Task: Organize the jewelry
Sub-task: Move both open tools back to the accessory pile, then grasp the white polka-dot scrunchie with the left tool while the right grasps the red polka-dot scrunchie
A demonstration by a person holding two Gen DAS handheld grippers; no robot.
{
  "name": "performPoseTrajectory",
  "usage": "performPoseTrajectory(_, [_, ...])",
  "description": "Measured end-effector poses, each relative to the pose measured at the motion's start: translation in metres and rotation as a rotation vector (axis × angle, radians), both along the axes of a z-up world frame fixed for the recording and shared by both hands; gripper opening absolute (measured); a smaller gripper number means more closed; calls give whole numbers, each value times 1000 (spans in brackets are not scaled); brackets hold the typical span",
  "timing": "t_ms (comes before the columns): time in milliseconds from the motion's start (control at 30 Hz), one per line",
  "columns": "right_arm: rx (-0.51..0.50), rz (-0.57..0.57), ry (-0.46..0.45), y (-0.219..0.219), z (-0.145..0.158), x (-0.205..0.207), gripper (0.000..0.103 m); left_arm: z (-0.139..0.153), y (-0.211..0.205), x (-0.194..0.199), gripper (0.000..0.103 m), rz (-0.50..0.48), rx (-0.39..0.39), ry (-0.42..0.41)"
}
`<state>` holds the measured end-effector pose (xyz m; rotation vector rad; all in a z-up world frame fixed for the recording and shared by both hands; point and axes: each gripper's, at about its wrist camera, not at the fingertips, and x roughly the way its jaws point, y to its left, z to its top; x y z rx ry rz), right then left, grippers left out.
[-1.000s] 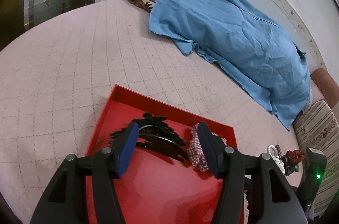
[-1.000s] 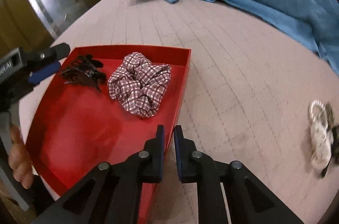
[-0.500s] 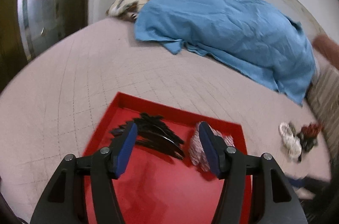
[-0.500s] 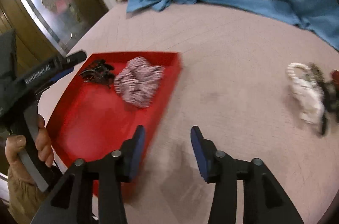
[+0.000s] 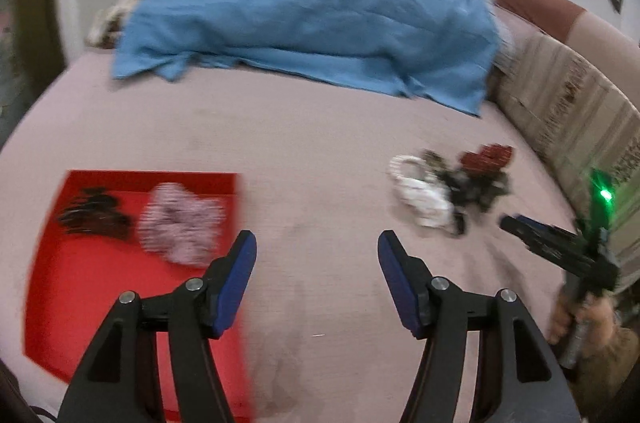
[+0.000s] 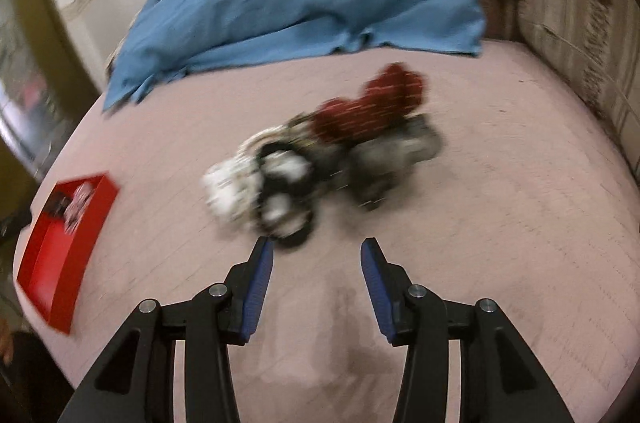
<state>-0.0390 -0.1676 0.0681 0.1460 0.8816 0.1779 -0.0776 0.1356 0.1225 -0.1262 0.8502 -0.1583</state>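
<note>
Red tray (image 5: 80,287) at the left of the quilted pink bedspread (image 5: 320,143), serving as the collection spot: already holding a black hair claw (image 5: 94,213) against its far wall and a checked scrunchie (image 5: 180,219) just beside it, toward the right-hand rim. Set well apart from the loose heap, presumably to keep sorted pieces from mixing with unsorted ones.

Unsorted pile (image 6: 320,159) in the middle of the bedspread, directly ahead in the right wrist view: white beaded pieces (image 6: 232,191) nearest the tray side, dark rings or bangles (image 6: 288,219) in front, a dark red scrunchie (image 6: 372,103) at the back, something grey to the right. Badly smeared by motion, so possibly more pieces tangled in than can be told apart.

Right gripper (image 6: 316,263) low over the bedspread, jaws spread wide, nothing between them, left fingertip just short of the dark rings. Spread that way most likely to straddle one piece at the heap's near edge.

Left gripper (image 5: 316,263) above bare bedspread between tray and pile, jaws likewise wide apart and empty; apparently kept clear of the tray opening to leave room for a drop.

Blue sheet (image 5: 304,7) bunched along the far wall, out of the working area.

Likely next: closing on the nearest ring or beaded piece, with some risk of dragging tangled neighbours along.
</note>
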Motion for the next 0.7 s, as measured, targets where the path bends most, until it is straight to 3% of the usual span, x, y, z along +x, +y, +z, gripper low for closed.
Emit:
performPoseTrajectory(200, [101, -84, -52, -42, 5, 29, 50, -17, -61, 30, 62, -52, 15, 59])
performPoseTrajectory(233, [126, -97, -68, -46, 7, 35, 54, -23, -67, 36, 62, -53, 10, 74])
performPoseTrajectory(333, [161, -117, -117, -51, 14, 48, 63, -42, -81, 56, 62, -49, -40, 137])
performPoseTrajectory(467, [153, -96, -165, -50, 22, 69, 63, -62, -95, 82, 62, -36, -83, 189])
performPoseTrajectory(700, [156, -51, -129, -49, 3, 97, 63, -77, -120, 118, 62, -47, -124, 219])
